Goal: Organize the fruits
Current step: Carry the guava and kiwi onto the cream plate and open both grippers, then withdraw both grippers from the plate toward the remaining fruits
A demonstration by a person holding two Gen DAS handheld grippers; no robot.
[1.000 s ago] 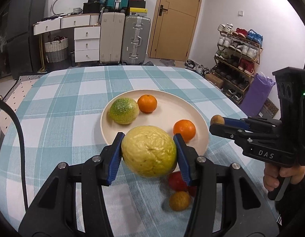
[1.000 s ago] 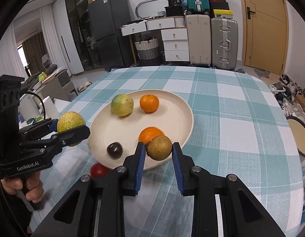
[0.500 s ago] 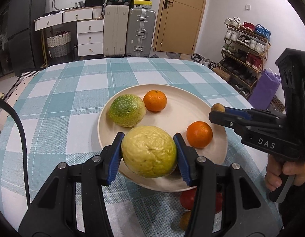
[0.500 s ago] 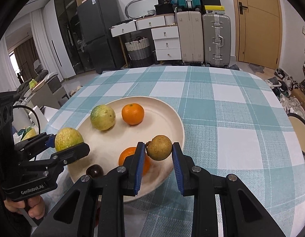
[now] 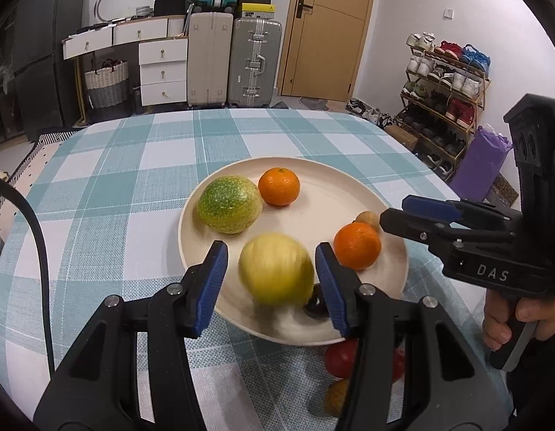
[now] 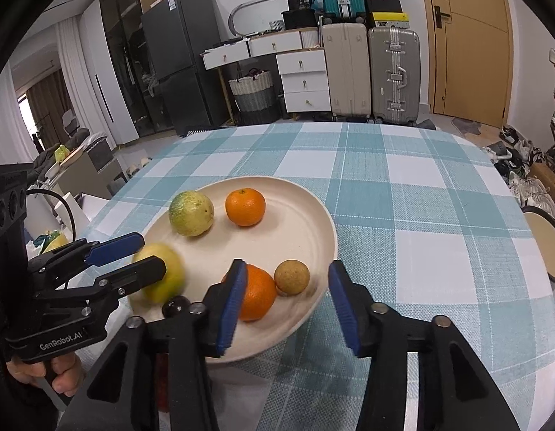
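Nearest to me, on the checked tablecloth (image 5: 108,194) just short of the plate's near rim, lay a red fruit (image 5: 343,357) and a small brownish-orange one (image 5: 336,397), both partly hidden behind the left gripper's arm.

The left gripper (image 5: 272,276) hung over the near edge of the cream plate (image 5: 334,197). Its blue pads stood a little clear of a big yellow fruit (image 5: 275,274) on either side; the fruit looked smeared with motion and sat low on the plate. The left jaws had not moved within that moment. A small dark fruit (image 6: 176,306) lay on the plate just beside the yellow one.

The right gripper (image 6: 286,303) pointed in from the other side, a hand (image 5: 510,318) on its handle. Its jaws were opening, and the small brown round fruit (image 6: 291,277) sat on the plate between the pads, touching neither. An orange (image 6: 257,296) rested right against that brown fruit, partly behind the left-hand pad.

Further back on the plate, a green-yellow speckled fruit (image 5: 229,204) and a second orange (image 5: 279,186) sat almost touching.

Beyond the table stood two suitcases (image 5: 234,61), white drawers (image 5: 163,72), a wooden door (image 5: 331,28) and a shoe rack (image 5: 444,82).
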